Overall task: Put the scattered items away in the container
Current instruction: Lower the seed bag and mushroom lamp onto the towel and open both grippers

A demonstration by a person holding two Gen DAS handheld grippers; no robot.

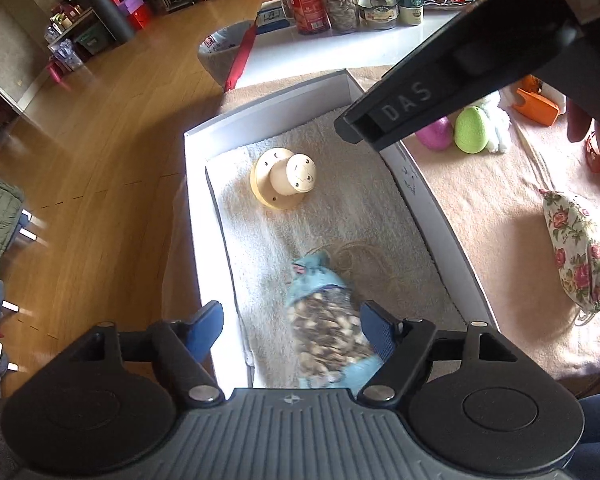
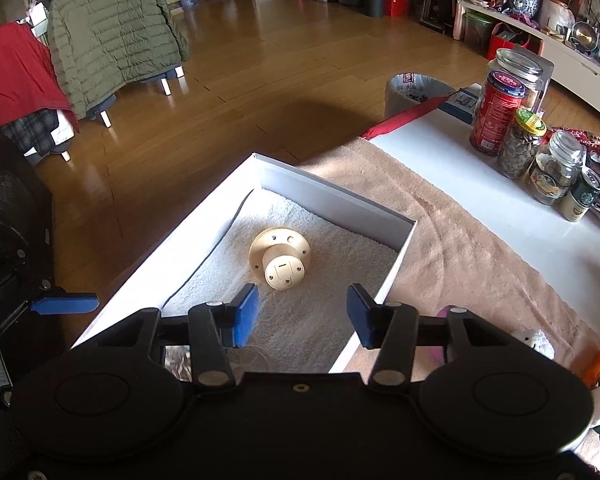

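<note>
A white box (image 1: 428, 196) lined with a white towel holds a cream mushroom-shaped object (image 1: 284, 179), which also shows in the right wrist view (image 2: 280, 258). A blurred blue pouch with a speckled pattern (image 1: 328, 320) lies in the box near a coil of twine, between the spread fingers of my left gripper (image 1: 294, 330), which is open. My right gripper (image 2: 302, 314) is open and empty above the box (image 2: 340, 200); its body crosses the left wrist view (image 1: 440, 96). A pink egg (image 1: 434, 134), green egg (image 1: 471, 130), orange item (image 1: 538, 106) and floral pouch (image 1: 576, 252) lie on the beige towel.
Jars and cans (image 2: 532, 140) stand on the white table behind the beige towel (image 2: 480, 264). A waste bin (image 2: 416, 90) stands on the wooden floor past the table. Jackets (image 2: 112, 32) hang over a rack at the far left.
</note>
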